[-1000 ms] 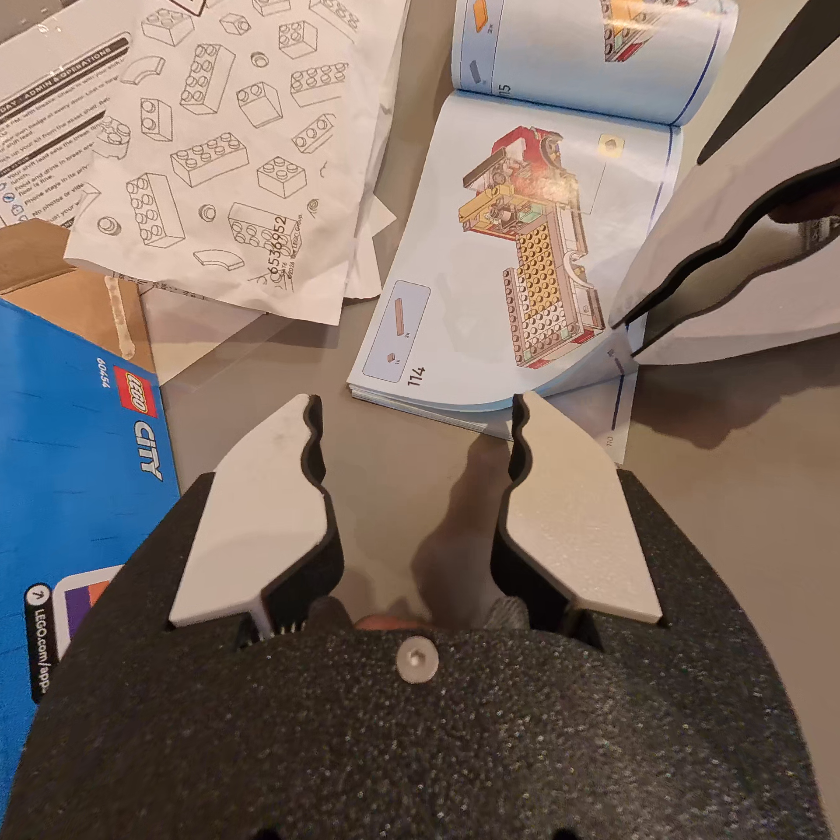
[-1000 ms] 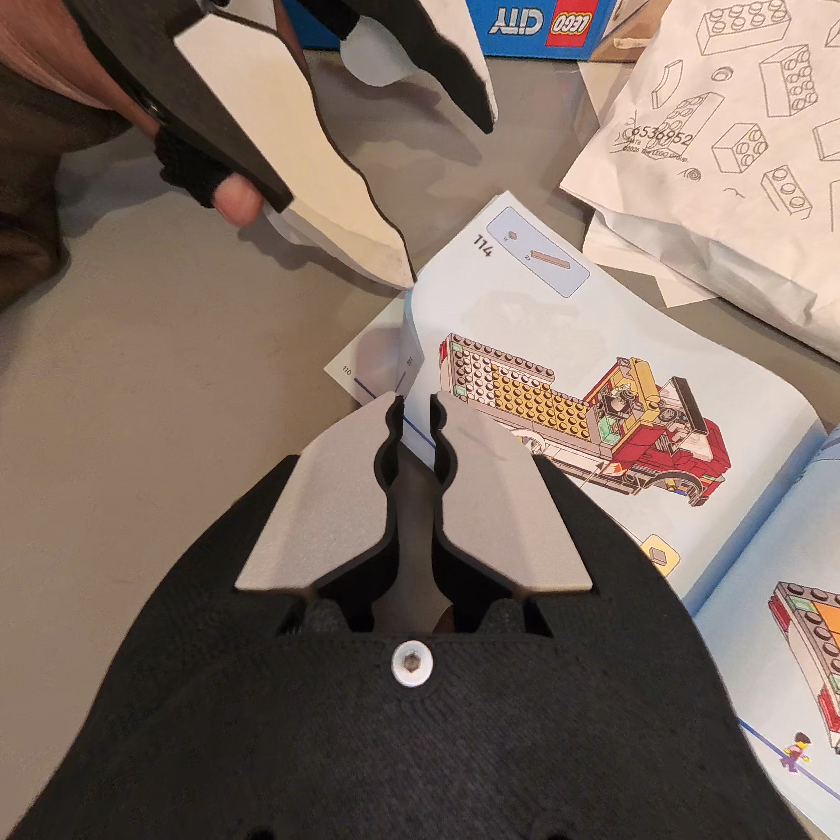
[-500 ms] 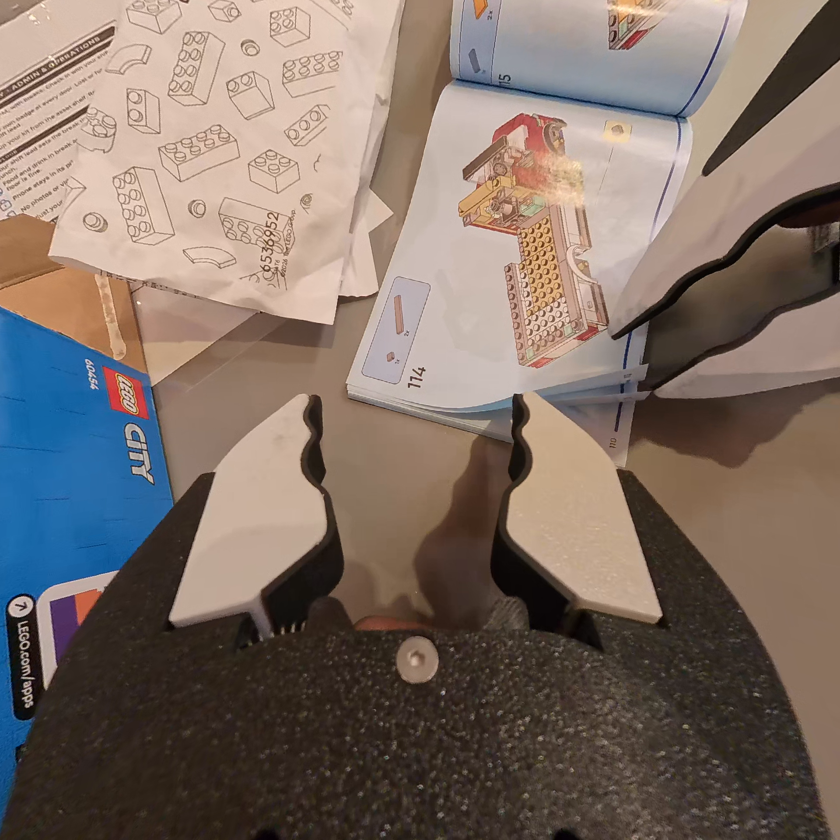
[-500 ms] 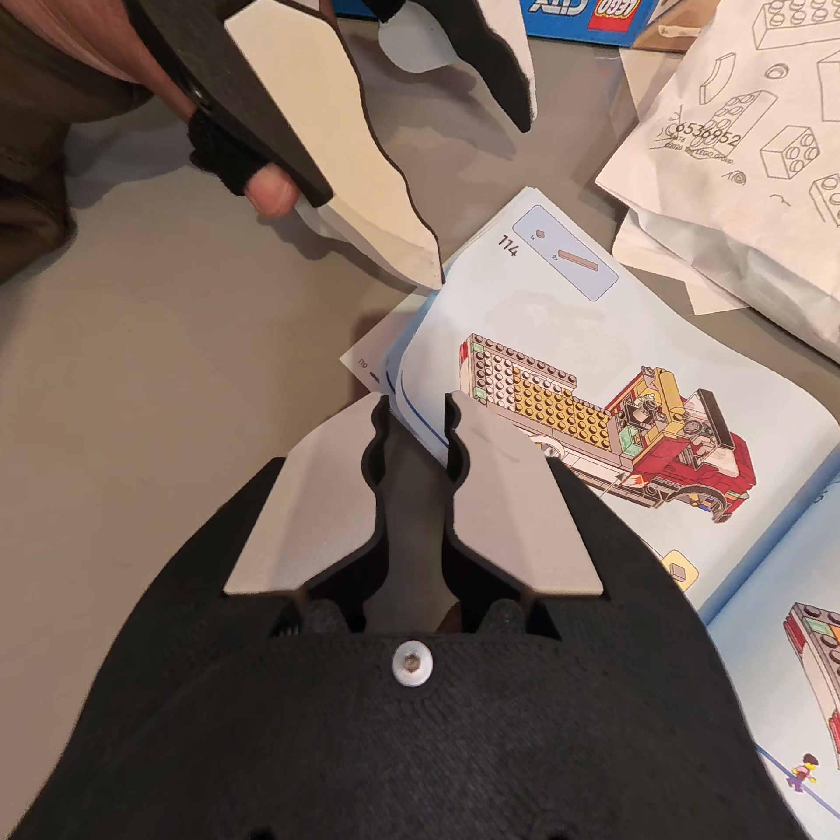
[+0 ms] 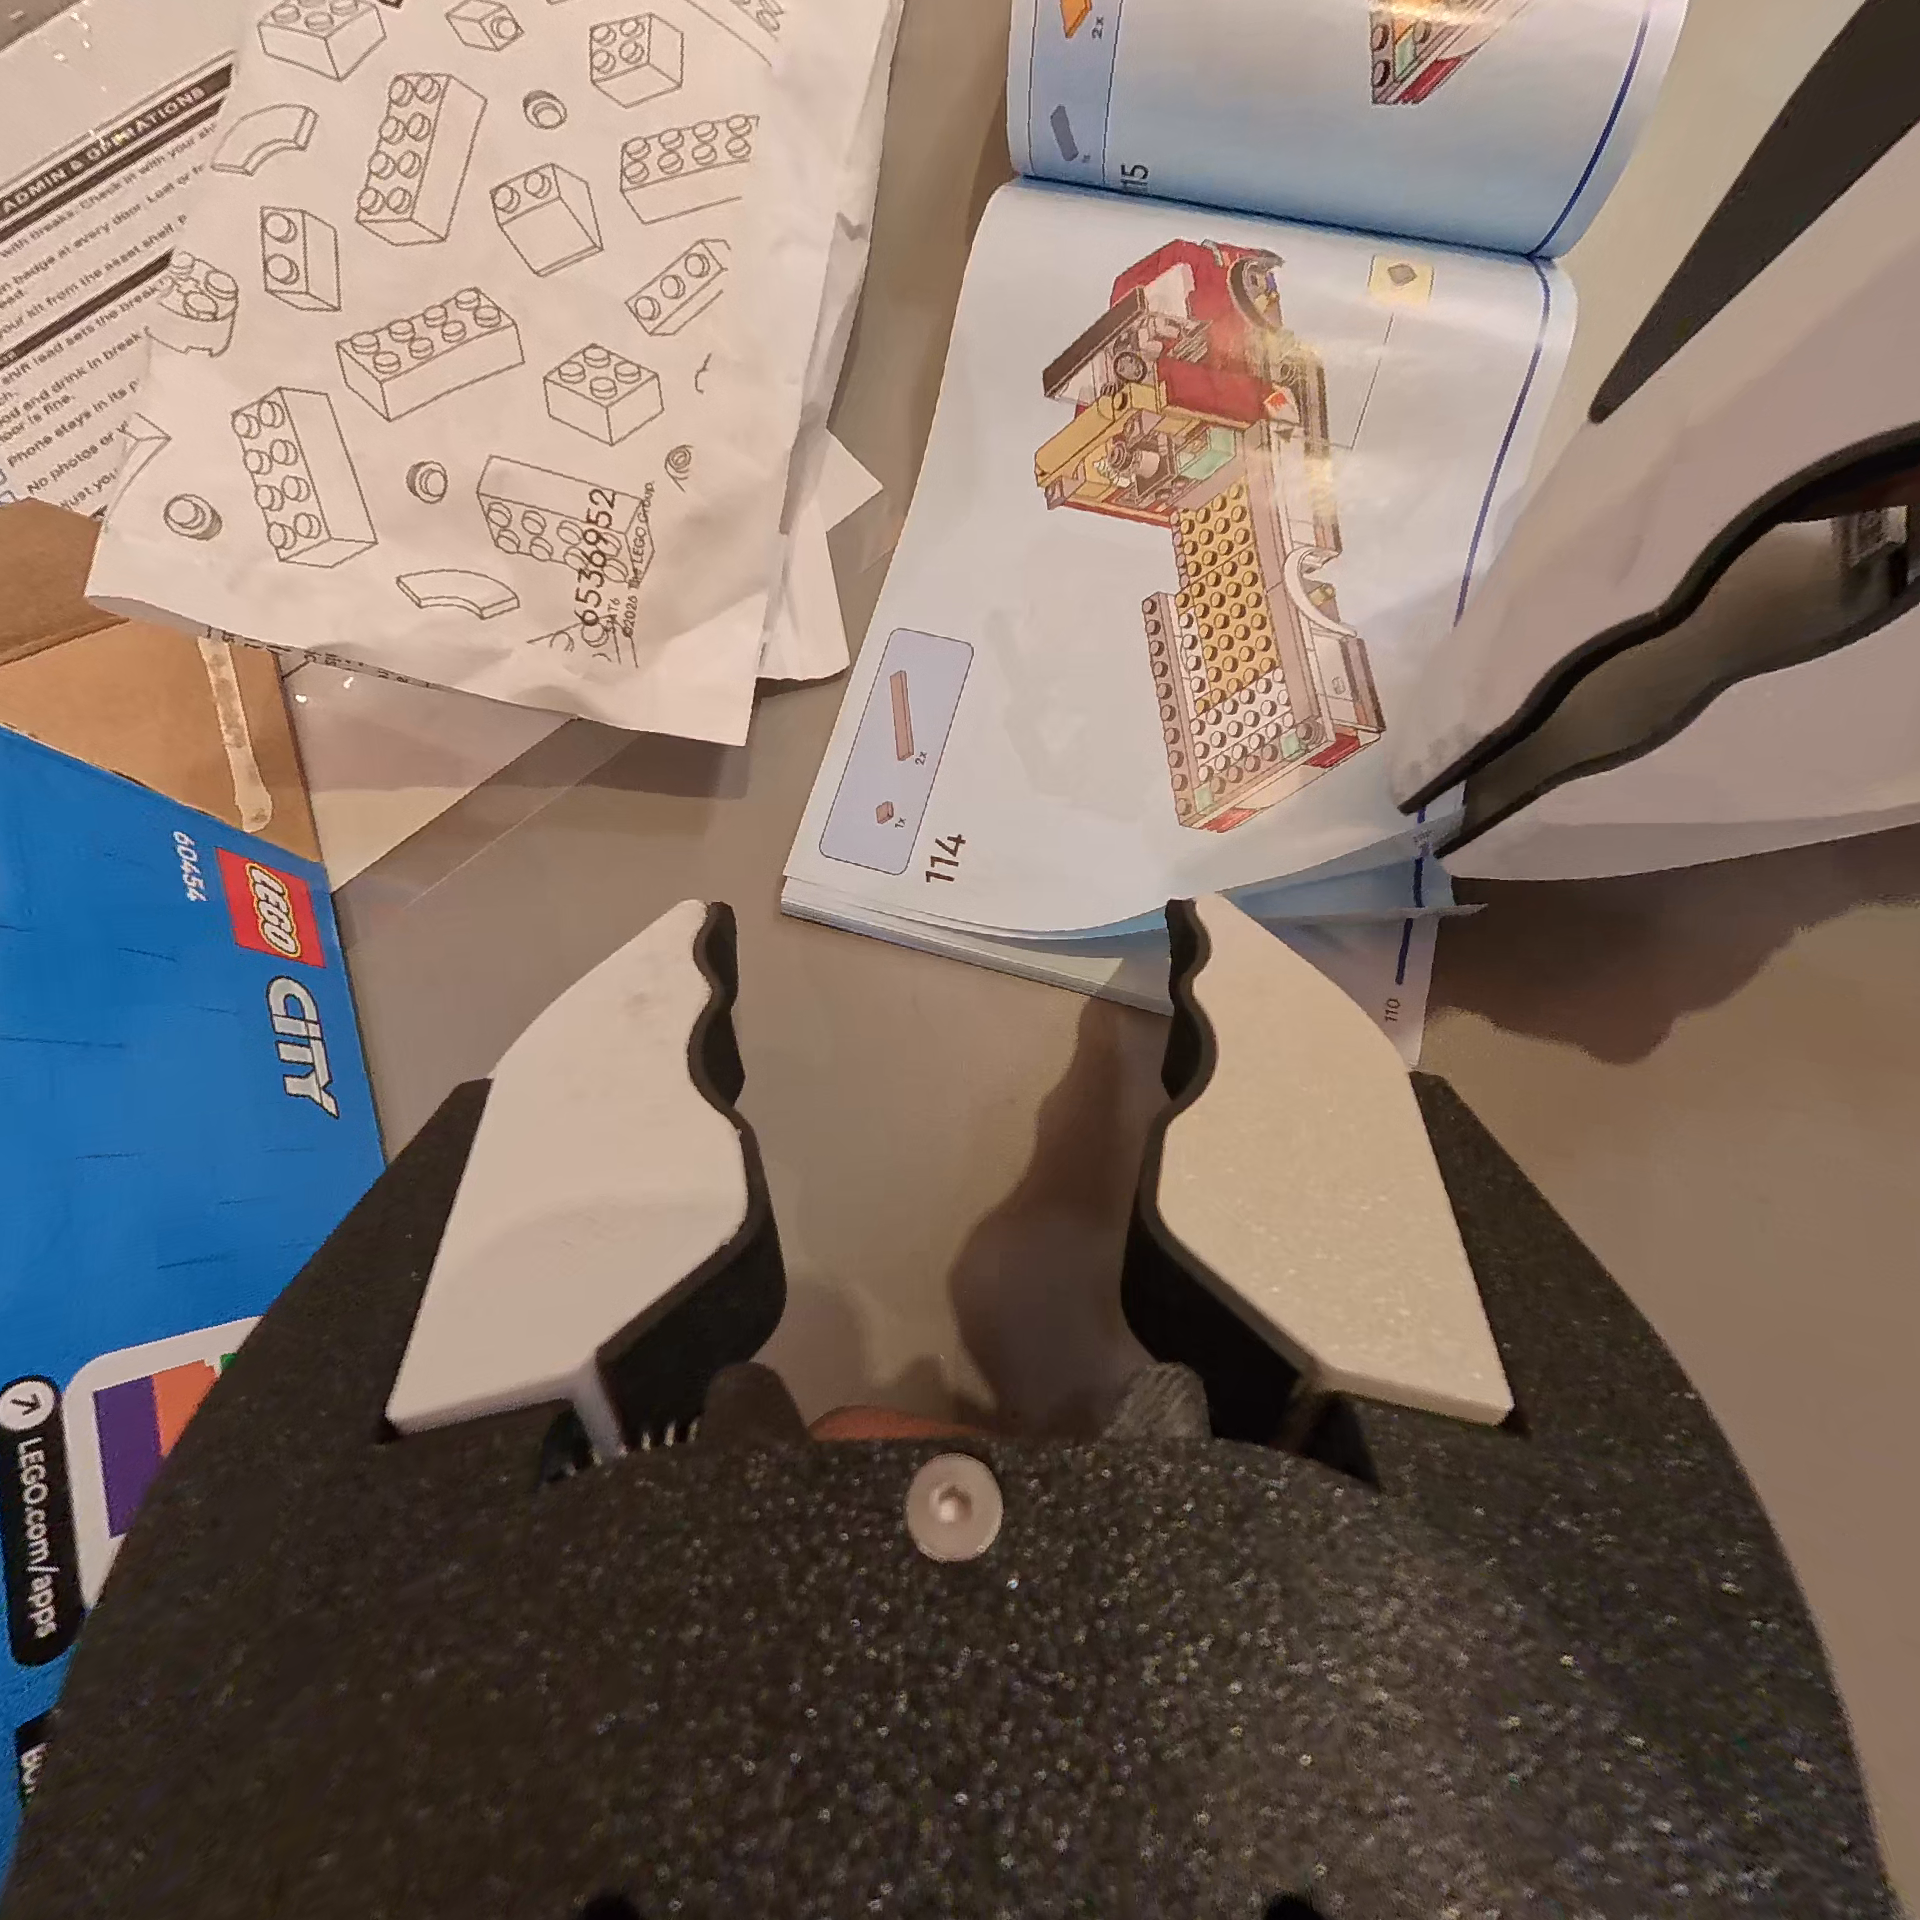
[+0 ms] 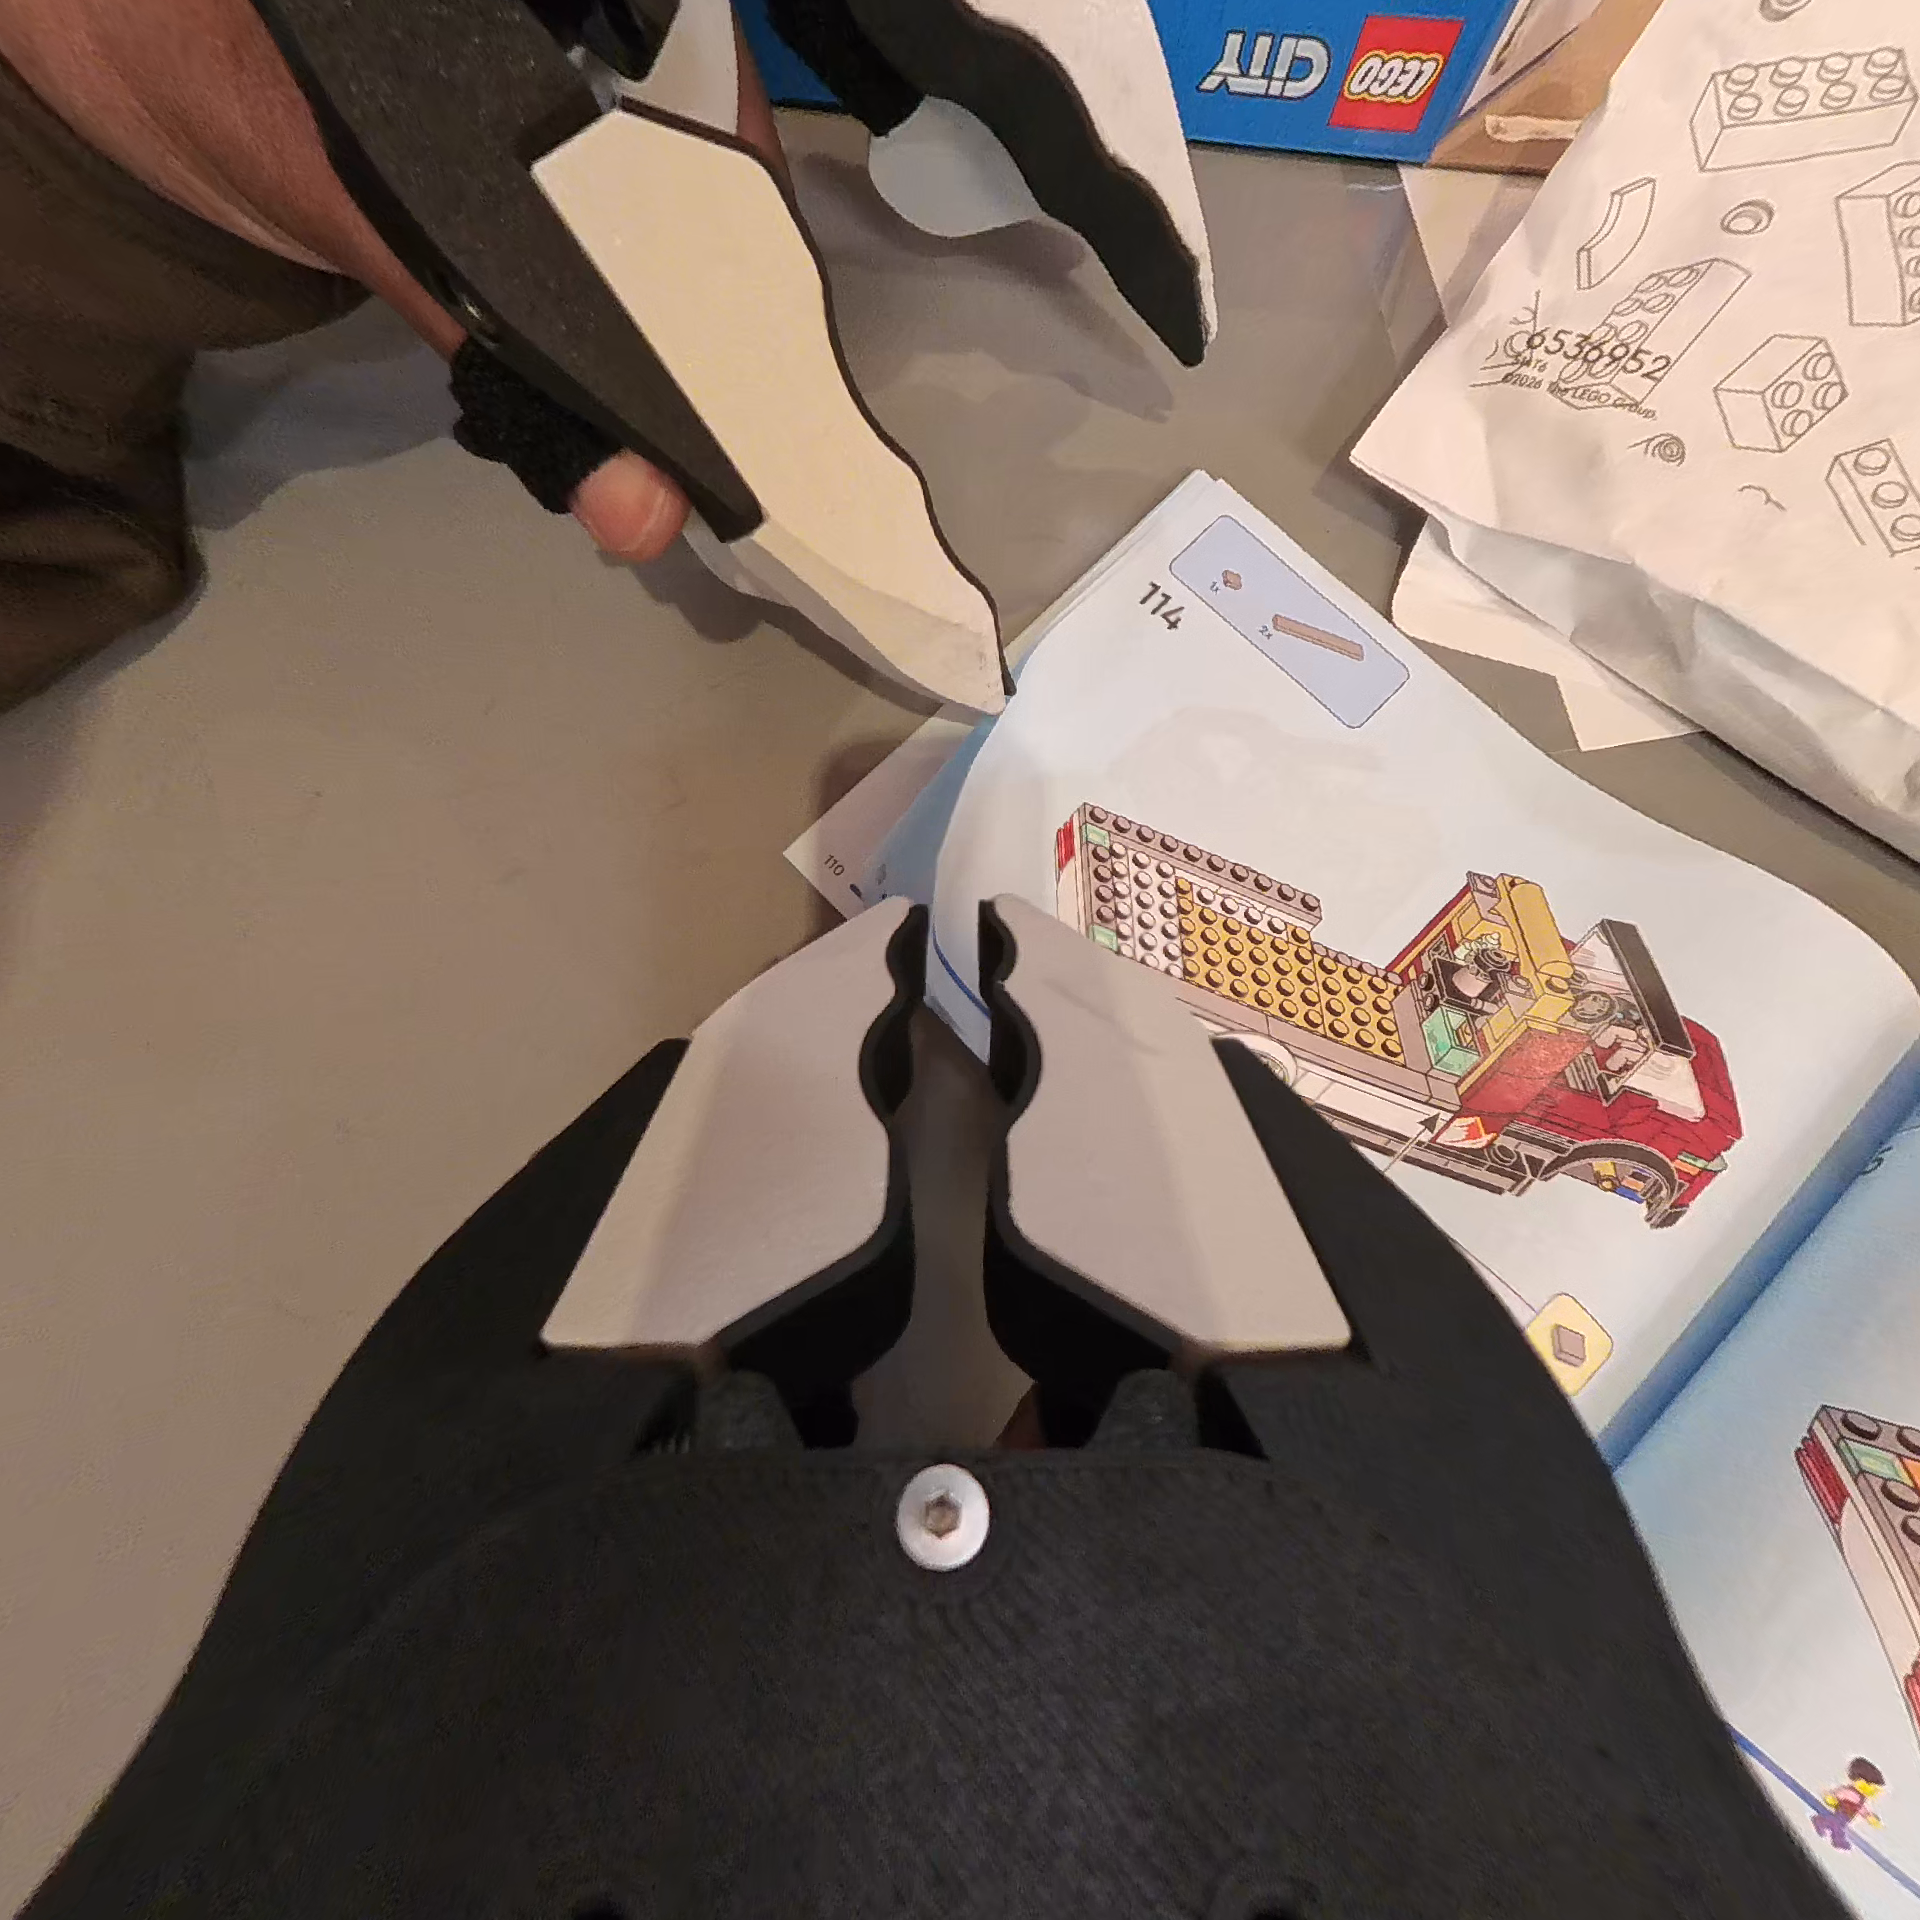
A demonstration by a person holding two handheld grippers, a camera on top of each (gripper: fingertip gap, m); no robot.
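An open instruction booklet [image 5: 1143,540] with a pale blue page showing a red truck lies on the grey table. My right gripper [image 6: 951,914] is shut on the near corner of the top page [image 6: 1039,790], which curls up off the stack. It also shows in the left wrist view [image 5: 1439,821], pinching that page edge. My left gripper [image 5: 948,914] is wide open and empty, just above the table by the booklet's near edge. In the right wrist view, the left gripper [image 6: 1096,525] hovers with one fingertip [image 6: 966,665] close to the page's far corner.
A white paper bag printed with brick drawings [image 5: 447,364] lies left of the booklet, over a brown cardboard piece [image 5: 125,686]. A blue toy box [image 5: 156,1039] lies at the left. A person's hand [image 6: 623,509] holds the left gripper.
My right gripper opened half a second ago and the lifted page dropped flat. It has closed again on the page corner, and the page curls up once more. The left gripper stays open.
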